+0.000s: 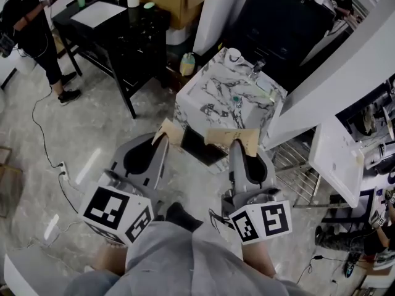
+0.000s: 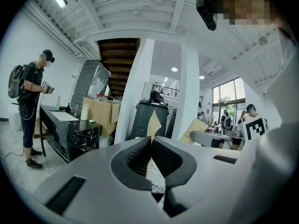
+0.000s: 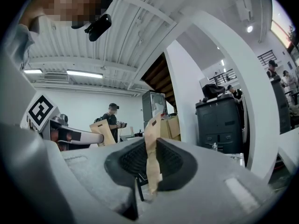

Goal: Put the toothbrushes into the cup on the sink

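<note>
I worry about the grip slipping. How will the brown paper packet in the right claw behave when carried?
Probably light and thin: the packet shows edge-on as a narrow strip pinched in the right claw. Likely somewhat floppy, since that strip looks kinked, so its free end may bend. Being flat, it should not roll.

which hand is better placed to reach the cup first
Right, probably: each holds a packet, but the right gripper points nearly straight at the cup on the sink; the left gripper sits off to the side.
</note>
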The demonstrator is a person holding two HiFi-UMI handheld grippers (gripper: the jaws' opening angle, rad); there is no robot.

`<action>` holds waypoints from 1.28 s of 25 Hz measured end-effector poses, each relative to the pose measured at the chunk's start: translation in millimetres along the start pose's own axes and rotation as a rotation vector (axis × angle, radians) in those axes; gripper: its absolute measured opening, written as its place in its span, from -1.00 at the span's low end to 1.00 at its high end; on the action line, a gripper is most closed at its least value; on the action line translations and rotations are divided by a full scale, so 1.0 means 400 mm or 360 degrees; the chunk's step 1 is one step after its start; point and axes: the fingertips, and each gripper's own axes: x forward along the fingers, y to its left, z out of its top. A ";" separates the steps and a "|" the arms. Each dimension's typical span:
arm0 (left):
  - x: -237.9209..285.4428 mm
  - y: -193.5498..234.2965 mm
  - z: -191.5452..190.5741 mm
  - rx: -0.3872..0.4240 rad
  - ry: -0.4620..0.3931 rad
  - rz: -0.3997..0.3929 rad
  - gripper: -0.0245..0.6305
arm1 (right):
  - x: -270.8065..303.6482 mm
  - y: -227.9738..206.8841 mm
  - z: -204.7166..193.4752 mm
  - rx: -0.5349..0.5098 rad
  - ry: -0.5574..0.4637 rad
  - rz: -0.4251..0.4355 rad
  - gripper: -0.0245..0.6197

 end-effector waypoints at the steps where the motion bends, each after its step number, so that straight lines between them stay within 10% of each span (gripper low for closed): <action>1: 0.022 0.005 0.006 0.0000 -0.0001 0.0008 -0.91 | 0.019 -0.016 0.003 0.0002 -0.0001 0.0007 -0.78; 32: 0.303 -0.003 0.066 0.0088 -0.0014 0.0068 -0.91 | 0.161 -0.281 0.035 0.0091 -0.0096 0.0012 -0.78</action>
